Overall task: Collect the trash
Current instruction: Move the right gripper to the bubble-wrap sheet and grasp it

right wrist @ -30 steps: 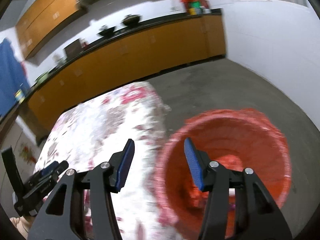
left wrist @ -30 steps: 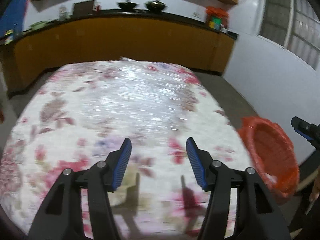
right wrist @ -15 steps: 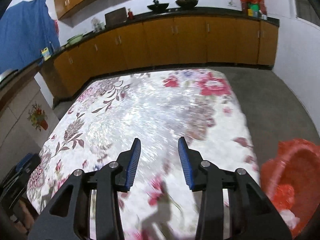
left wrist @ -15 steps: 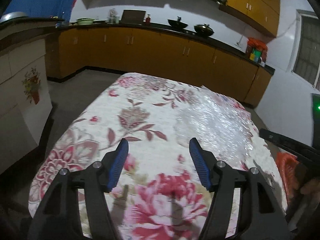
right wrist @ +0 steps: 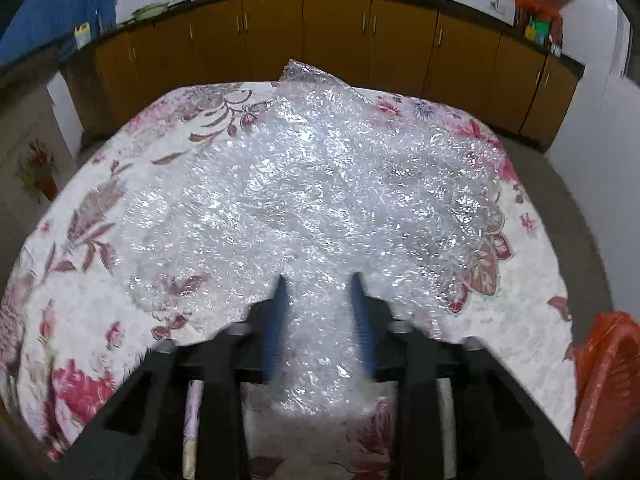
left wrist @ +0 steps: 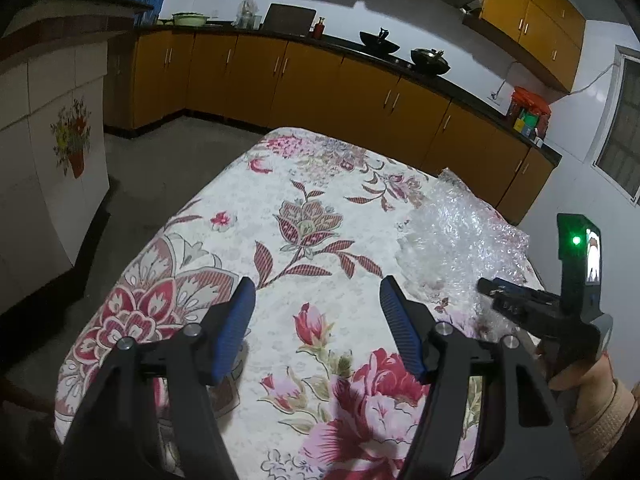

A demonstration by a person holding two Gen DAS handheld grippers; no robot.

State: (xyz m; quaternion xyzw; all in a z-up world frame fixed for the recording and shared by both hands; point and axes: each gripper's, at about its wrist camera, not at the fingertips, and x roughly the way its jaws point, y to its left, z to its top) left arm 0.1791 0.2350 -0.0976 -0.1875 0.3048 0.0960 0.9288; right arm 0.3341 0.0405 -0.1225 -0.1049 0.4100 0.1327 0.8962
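Observation:
A big crumpled sheet of clear bubble wrap point(right wrist: 320, 184) lies on the flower-print table point(right wrist: 80, 300); in the left wrist view the bubble wrap point(left wrist: 460, 240) covers the table's right side. My right gripper point(right wrist: 318, 292) is at the sheet's near edge. Its jaws are closing, and the wrap bunches between the blue pads from one pad to the other. From the left wrist view the right gripper point(left wrist: 486, 288) shows with its tips on that edge. My left gripper point(left wrist: 316, 292) hangs open over bare tablecloth point(left wrist: 280, 208), left of the wrap, with nothing between its fingers.
A red bin point(right wrist: 600, 380) stands on the floor off the table's right front corner. Orange cabinets point(left wrist: 320, 88) with a dark counter run along the back. A white tiled counter point(left wrist: 48, 152) stands to the left. A person's hand point(left wrist: 580, 376) holds the right gripper.
The right wrist view swung from the red bin to the table and dropped to the bubble wrap's near edge, its jaws narrowing onto it. The left gripper slid left, staying open.

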